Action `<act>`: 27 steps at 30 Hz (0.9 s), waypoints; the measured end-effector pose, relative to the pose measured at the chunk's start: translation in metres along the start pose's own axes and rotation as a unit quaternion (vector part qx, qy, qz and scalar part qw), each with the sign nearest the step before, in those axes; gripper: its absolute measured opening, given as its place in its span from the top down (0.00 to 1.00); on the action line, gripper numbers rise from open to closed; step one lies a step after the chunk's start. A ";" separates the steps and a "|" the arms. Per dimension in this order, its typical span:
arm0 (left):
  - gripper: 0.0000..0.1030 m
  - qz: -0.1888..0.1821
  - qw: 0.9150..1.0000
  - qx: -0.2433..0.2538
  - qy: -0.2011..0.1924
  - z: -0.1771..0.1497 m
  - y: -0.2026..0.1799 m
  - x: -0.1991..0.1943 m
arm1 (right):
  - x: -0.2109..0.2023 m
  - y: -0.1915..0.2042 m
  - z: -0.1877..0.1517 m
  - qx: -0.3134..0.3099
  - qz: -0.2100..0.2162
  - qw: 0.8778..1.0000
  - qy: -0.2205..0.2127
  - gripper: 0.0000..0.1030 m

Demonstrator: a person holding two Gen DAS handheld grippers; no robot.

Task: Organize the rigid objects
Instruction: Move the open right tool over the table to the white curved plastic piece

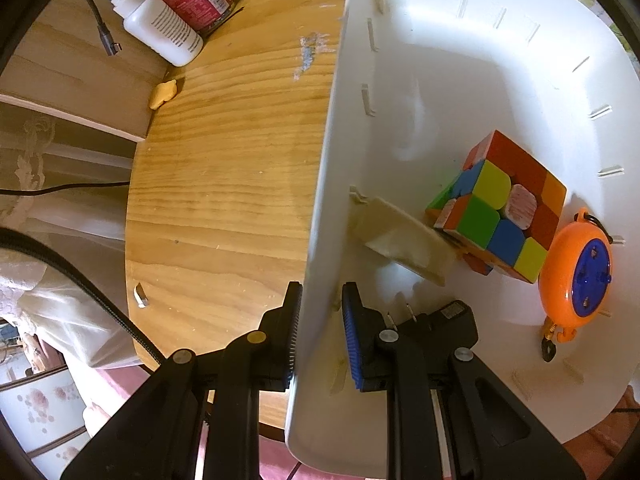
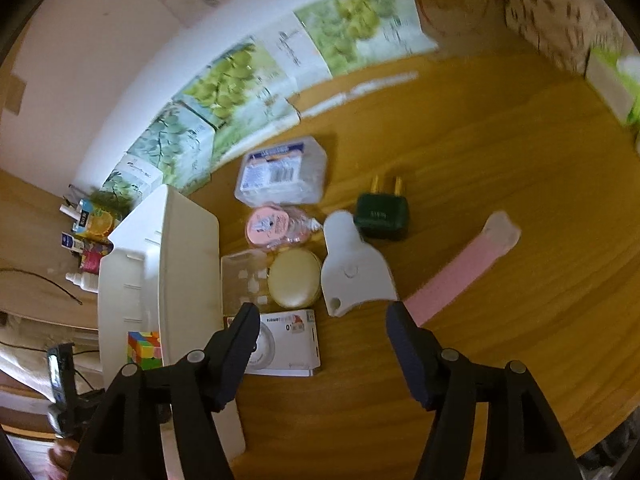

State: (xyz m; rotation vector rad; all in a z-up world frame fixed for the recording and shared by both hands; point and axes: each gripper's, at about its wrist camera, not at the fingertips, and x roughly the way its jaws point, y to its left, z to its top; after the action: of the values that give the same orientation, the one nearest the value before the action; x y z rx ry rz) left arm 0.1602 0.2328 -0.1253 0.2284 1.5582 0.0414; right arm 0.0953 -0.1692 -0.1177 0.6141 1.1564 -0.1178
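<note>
Toys lie inside the white bin: a colour cube near the bin's far wall, an orange round toy with a blue face just beside the cube, and a cream block by the near wall. The bin sits at one edge of the wooden tabletop. The left gripper pinches the bin's wall, one finger outside and one inside.

On the tabletop beside the bin lie more things: a white box with print near the front edge, a round cream tin, a white scoop-shaped piece, a dark green plug, a pink bar, a pink round pack and a clear tub with a label. The right gripper hangs above them with its jaws apart and nothing between them.
</note>
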 end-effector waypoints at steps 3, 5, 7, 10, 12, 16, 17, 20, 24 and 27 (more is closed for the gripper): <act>0.79 0.003 1.000 -0.002 0.002 0.000 0.001 0.001 | 0.011 -0.010 0.002 0.029 0.020 0.999 0.020 0.35; 0.79 0.000 1.000 -0.006 0.004 0.001 0.002 0.002 | 0.018 -0.016 0.003 0.049 0.030 0.998 0.029 0.35; 0.79 -0.002 1.000 -0.010 0.006 0.002 0.003 0.003 | 0.023 -0.021 0.005 0.066 0.036 0.997 0.036 0.35; 0.79 -0.002 1.000 -0.012 0.010 0.003 0.004 0.003 | 0.032 -0.028 0.009 0.089 0.036 0.994 0.048 0.35; 0.79 -0.002 1.000 -0.013 0.011 0.004 0.004 0.004 | 0.037 -0.030 0.011 0.100 0.032 0.993 0.053 0.35; 0.79 -0.005 1.000 -0.018 0.013 0.004 0.007 0.006 | 0.047 -0.027 0.016 0.105 0.013 0.992 0.066 0.35; 0.79 -0.005 1.000 -0.018 0.014 0.004 0.007 0.006 | 0.049 -0.026 0.017 0.106 0.009 0.992 0.069 0.35; 0.79 -0.006 1.000 -0.018 0.013 0.004 0.008 0.006 | 0.056 -0.023 0.020 0.110 -0.004 0.991 0.078 0.35; 0.79 -0.006 1.000 -0.019 0.015 0.004 0.008 0.006 | 0.064 -0.018 0.024 0.110 -0.031 0.989 0.089 0.35; 0.79 -0.006 1.000 -0.017 0.015 0.004 0.007 0.006 | 0.068 -0.013 0.028 0.108 -0.058 0.988 0.092 0.35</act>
State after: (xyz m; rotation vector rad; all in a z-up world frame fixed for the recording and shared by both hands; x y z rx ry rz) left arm 0.1648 0.2402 -0.1300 0.1922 1.5871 0.0627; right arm 0.1416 -0.1789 -0.1757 0.7602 1.3702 -0.2940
